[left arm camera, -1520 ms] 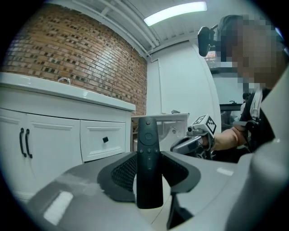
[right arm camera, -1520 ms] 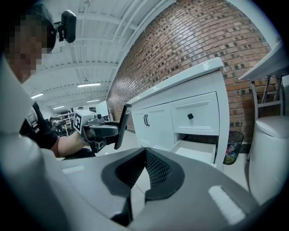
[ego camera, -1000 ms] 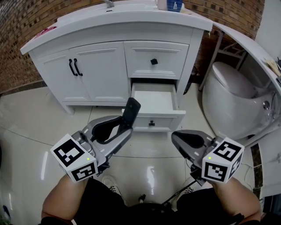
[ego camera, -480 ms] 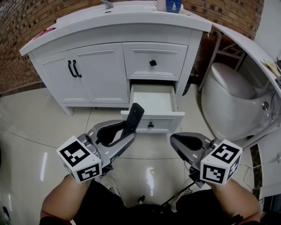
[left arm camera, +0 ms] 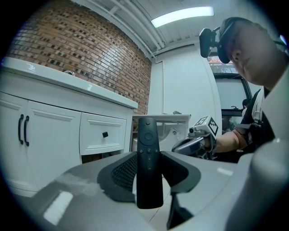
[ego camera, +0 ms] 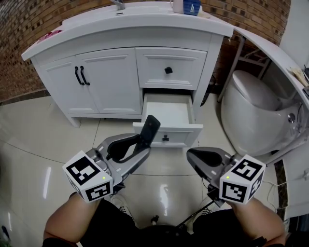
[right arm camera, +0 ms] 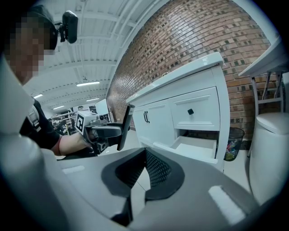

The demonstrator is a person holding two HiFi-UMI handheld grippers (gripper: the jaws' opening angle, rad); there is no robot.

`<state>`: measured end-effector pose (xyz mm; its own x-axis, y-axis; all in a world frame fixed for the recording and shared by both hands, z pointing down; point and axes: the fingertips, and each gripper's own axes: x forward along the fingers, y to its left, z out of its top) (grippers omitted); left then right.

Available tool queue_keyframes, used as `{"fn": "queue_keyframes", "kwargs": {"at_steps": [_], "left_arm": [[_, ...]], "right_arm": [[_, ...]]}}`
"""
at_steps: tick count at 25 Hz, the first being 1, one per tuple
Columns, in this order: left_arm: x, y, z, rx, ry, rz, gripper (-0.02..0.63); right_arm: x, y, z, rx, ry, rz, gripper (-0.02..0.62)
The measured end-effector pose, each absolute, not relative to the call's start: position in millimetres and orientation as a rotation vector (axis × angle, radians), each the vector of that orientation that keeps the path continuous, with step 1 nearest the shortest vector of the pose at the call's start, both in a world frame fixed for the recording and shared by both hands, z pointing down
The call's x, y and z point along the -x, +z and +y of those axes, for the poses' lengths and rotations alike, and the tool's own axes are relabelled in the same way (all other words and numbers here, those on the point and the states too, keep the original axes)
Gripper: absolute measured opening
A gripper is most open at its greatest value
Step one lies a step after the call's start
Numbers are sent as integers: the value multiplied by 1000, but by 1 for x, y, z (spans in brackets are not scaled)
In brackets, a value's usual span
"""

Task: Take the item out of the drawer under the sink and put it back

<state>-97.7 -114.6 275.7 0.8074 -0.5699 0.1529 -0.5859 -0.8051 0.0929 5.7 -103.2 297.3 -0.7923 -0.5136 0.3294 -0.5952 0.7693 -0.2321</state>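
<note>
A slim black remote [ego camera: 149,130] stands nearly upright in front of the open lower drawer [ego camera: 169,112] of the white sink cabinet [ego camera: 108,82]. My left gripper [ego camera: 141,144] is shut on the remote's lower half. In the left gripper view the remote [left arm camera: 148,158] sticks up between the two pads, buttons facing the camera. The drawer's inside looks bare. My right gripper [ego camera: 193,157] hovers to the right of the drawer front, shut on nothing; its pads [right arm camera: 153,167] meet at the tips. From that side I see the remote [right arm camera: 125,126] and the drawer [right arm camera: 194,146].
The upper drawer [ego camera: 168,70] with a black knob is closed. A white toilet [ego camera: 251,108] stands right of the cabinet. A blue cup [ego camera: 192,6] sits on the countertop. A mesh waste bin [right arm camera: 232,142] stands between cabinet and toilet. Glossy tile floor [ego camera: 43,140] spreads to the left.
My left gripper with the remote has shifted slightly right and back toward me. The right gripper has barely moved. The drawer stays open.
</note>
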Motion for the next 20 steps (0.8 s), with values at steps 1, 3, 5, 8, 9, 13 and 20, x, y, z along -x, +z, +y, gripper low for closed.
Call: {"fn": "queue_keyframes", "kwargs": {"at_steps": [1, 3, 5, 8, 9, 13, 20], "left_arm": [[99, 277, -115, -2854, 179, -922, 166], [99, 278, -115, -2851, 184, -926, 167], [98, 278, -116, -2853, 192, -928, 167], [100, 277, -117, -2859, 198, -942, 167], [100, 277, -118, -2864, 200, -950, 167], [102, 279, -123, -2914, 292, -1010, 166], [97, 264, -144, -3030, 469, -1093, 166]], "right_arm": [[-5, 298, -103, -865, 478, -2717, 3], [-4, 298, -102, -863, 475, -2717, 3], [-5, 297, -102, -865, 473, -2717, 3], [-5, 298, -103, -870, 473, -2718, 3], [-5, 298, -103, -871, 472, -2719, 3], [-4, 292, -102, -872, 467, -2731, 3], [0, 291, -98, -838, 459, -2745, 3]]}}
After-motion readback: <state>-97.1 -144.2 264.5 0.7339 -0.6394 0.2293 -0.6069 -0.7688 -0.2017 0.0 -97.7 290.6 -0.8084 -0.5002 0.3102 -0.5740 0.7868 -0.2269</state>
